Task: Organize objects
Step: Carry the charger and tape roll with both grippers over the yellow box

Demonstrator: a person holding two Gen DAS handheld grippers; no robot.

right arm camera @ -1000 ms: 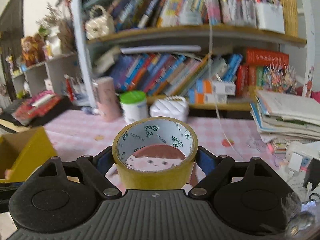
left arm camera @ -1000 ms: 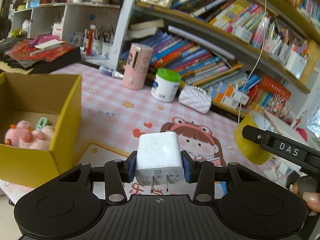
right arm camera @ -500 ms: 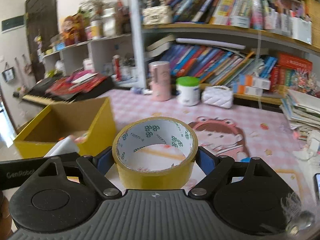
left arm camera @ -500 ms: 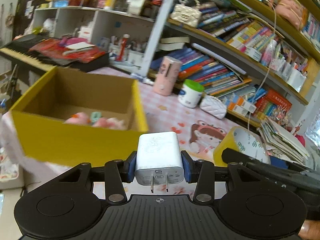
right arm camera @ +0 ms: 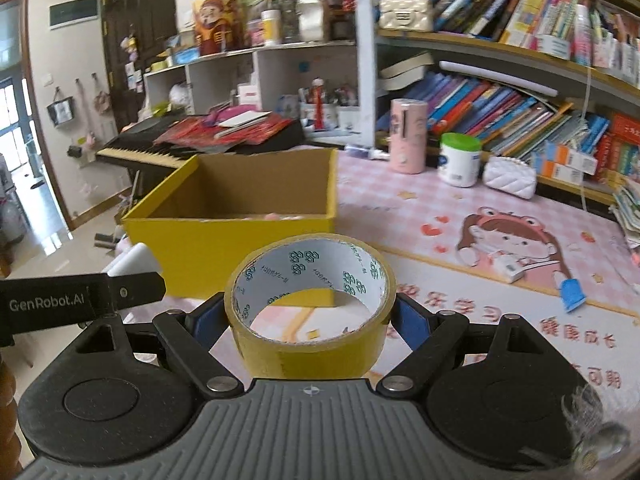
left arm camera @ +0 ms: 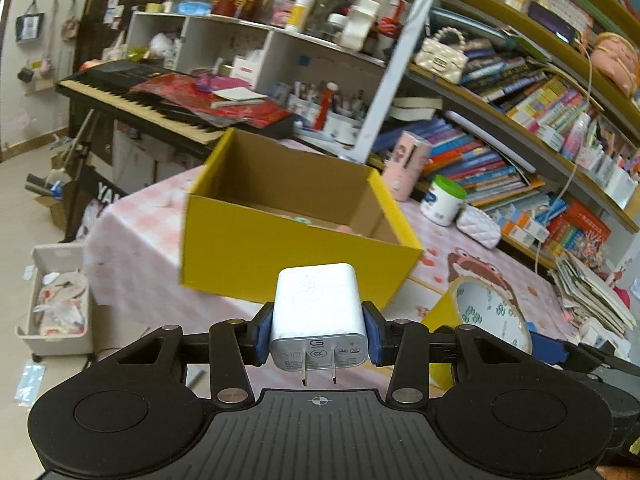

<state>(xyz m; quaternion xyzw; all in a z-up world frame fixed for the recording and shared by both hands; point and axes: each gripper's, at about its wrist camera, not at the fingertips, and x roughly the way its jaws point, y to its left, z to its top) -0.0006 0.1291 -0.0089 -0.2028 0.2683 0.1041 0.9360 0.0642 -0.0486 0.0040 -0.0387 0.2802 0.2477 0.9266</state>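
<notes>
While my left gripper [left arm camera: 319, 334] clamps the white charger [left arm camera: 318, 316] and my right gripper [right arm camera: 310, 316] clamps the tape roll [right arm camera: 310, 304], the yellow box [left arm camera: 288, 256] sits just ahead of both.

Table cover: pink checked cloth [right arm camera: 420, 204] with a cartoon girl print [right arm camera: 516, 240].
Back of table: pink cylinder tin [right arm camera: 408, 136], white jar with green lid [right arm camera: 459, 159] beside it, white quilted purse [right arm camera: 509, 176] just right of the jar.
Shelves: rows of leaning books [right arm camera: 500, 112]; cream handbag with pearl handle [right arm camera: 405, 10] on the upper shelf.
Left side: keyboard piano [left arm camera: 132, 100] with red papers [left arm camera: 208, 94] piled on it.
Floor: white bin [left arm camera: 56, 300] holding scraps.
Right edge: stack of papers [left arm camera: 592, 292].
</notes>
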